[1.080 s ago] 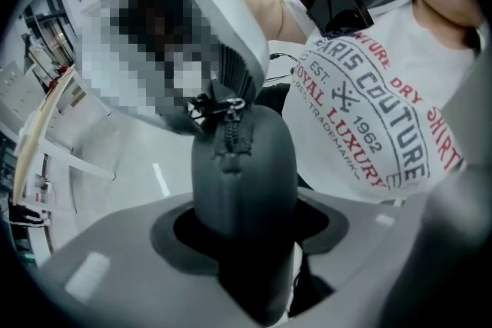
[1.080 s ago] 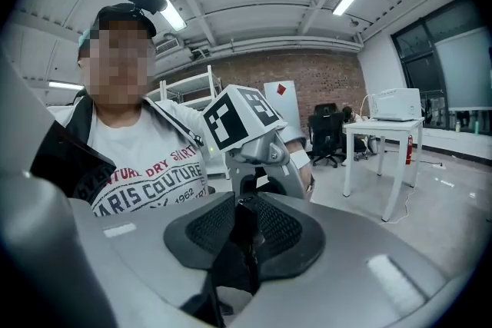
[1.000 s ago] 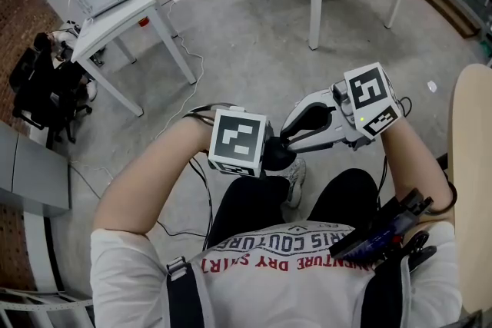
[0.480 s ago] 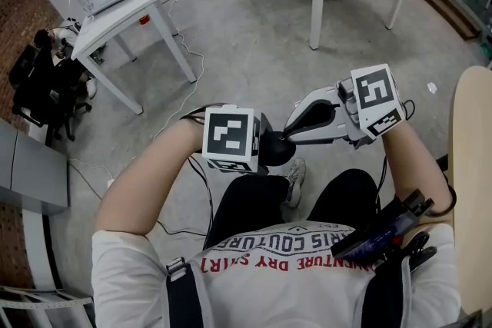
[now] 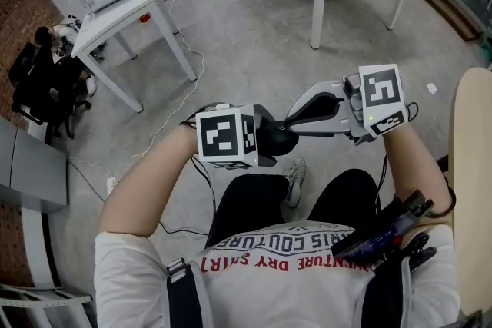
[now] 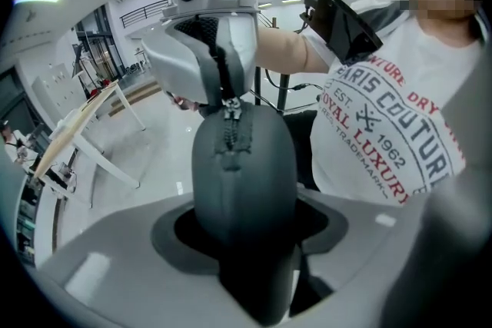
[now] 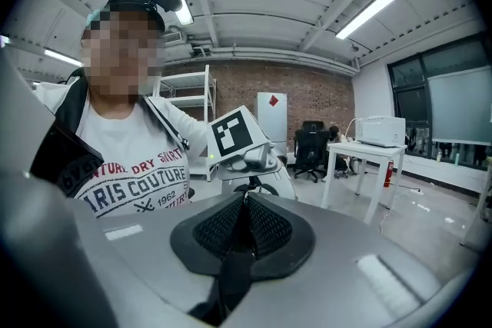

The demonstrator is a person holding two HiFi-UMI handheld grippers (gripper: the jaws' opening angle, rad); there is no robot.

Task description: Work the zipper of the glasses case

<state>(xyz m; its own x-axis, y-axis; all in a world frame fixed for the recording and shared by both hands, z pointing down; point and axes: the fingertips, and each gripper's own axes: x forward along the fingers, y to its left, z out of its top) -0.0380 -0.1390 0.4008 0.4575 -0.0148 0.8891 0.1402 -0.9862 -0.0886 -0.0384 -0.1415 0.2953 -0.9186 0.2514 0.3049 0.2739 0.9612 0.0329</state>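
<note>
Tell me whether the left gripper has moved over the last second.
Yes. In the head view the left gripper has shifted slightly left, away from the shoe on the floor.

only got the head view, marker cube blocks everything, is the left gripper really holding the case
observer: Yes. In the left gripper view the left gripper is clamped on the lower end of the glasses case, which stands up out of the jaws.
operator: which way is the zipper facing
observer: Toward the left gripper's camera. The zipper runs up the middle of the case.
operator: is the right one on the pull
observer: The right gripper has its jaws closing on the thin dark zipper pull, which sits between its pads at the top of the case.
</note>
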